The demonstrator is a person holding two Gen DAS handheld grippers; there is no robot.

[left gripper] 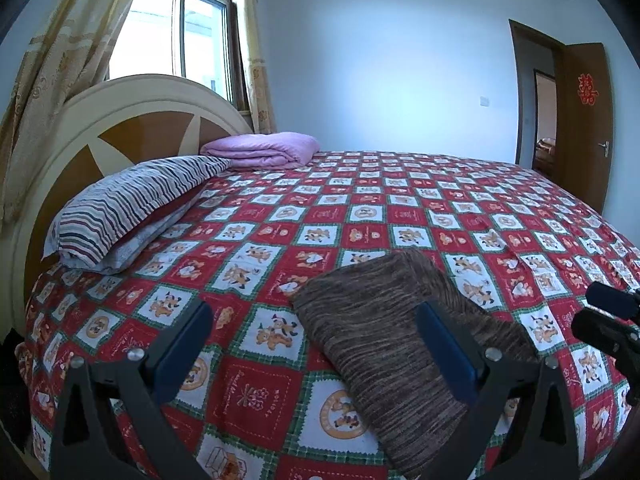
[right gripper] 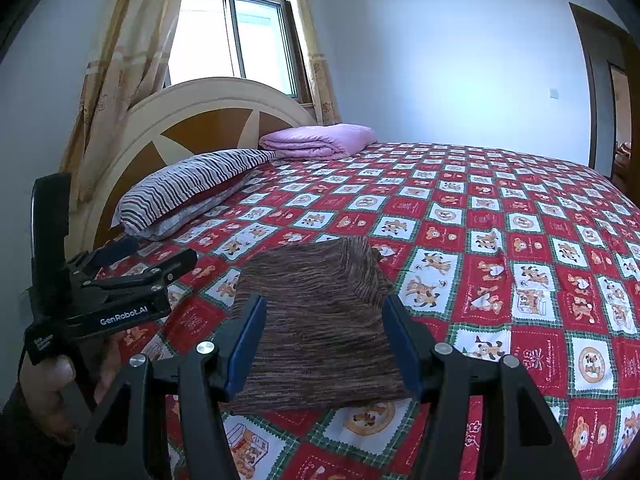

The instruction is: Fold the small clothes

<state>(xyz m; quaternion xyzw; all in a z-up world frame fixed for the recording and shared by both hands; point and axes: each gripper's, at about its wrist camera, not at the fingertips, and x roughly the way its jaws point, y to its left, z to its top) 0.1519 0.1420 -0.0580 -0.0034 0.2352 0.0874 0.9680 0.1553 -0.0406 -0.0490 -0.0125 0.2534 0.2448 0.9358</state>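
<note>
Your left gripper hovered above the bed with its jaws spread wide and nothing between them — the blue pads stood well apart, one over the patterned sheet and one in front of the brown striped garment. That garment lay folded into a compact block on the red-and-white checked bedsheet, toward 5 o'clock in the left wrist view, near the front edge of the bed. Your right gripper was held just in front of the same garment with its jaws also spread, empty, the folded piece showing between the two fingers at 6 o'clock in its own view. In that right wrist view your left hand was at 8 o'clock, wrapped around the handle of the left gripper, which pointed across toward the garment's left side. Farther back, a striped pillow leaned against the rounded headboard at 10 o'clock, and a folded pink blanket sat just beside it at the head of the bed. A window with curtains stood behind the headboard, and a brown door stood ajar at 2 o'clock.
</note>
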